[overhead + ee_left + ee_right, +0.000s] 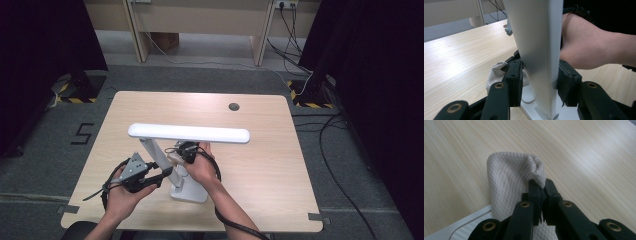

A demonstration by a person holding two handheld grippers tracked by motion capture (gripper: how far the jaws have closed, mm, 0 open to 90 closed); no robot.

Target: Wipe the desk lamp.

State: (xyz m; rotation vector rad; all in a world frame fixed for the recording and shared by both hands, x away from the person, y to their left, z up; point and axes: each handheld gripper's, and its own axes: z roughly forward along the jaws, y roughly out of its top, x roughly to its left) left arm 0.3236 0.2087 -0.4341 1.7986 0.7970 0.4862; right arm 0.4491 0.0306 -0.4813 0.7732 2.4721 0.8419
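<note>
A white desk lamp stands near the front of the wooden table [270,165], its long head bar [189,133] level over its base [192,194]. My left gripper [167,172] is shut on the lamp's slanted arm [539,50], one pad pressing on each side. In the left gripper view that grip [540,75] sits low on the arm, just above the base [531,106]. My right gripper [541,186] is shut on a fold of a beige textured cloth [509,177]. It holds the cloth [172,158] beside the lamp arm, under the head bar.
A round cable hole [233,106] lies at the table's far side. Grey floor surrounds the table, with a taped "5" [82,133] at the left and cables [330,165] at the right. Dark curtains [380,75] hang on both sides.
</note>
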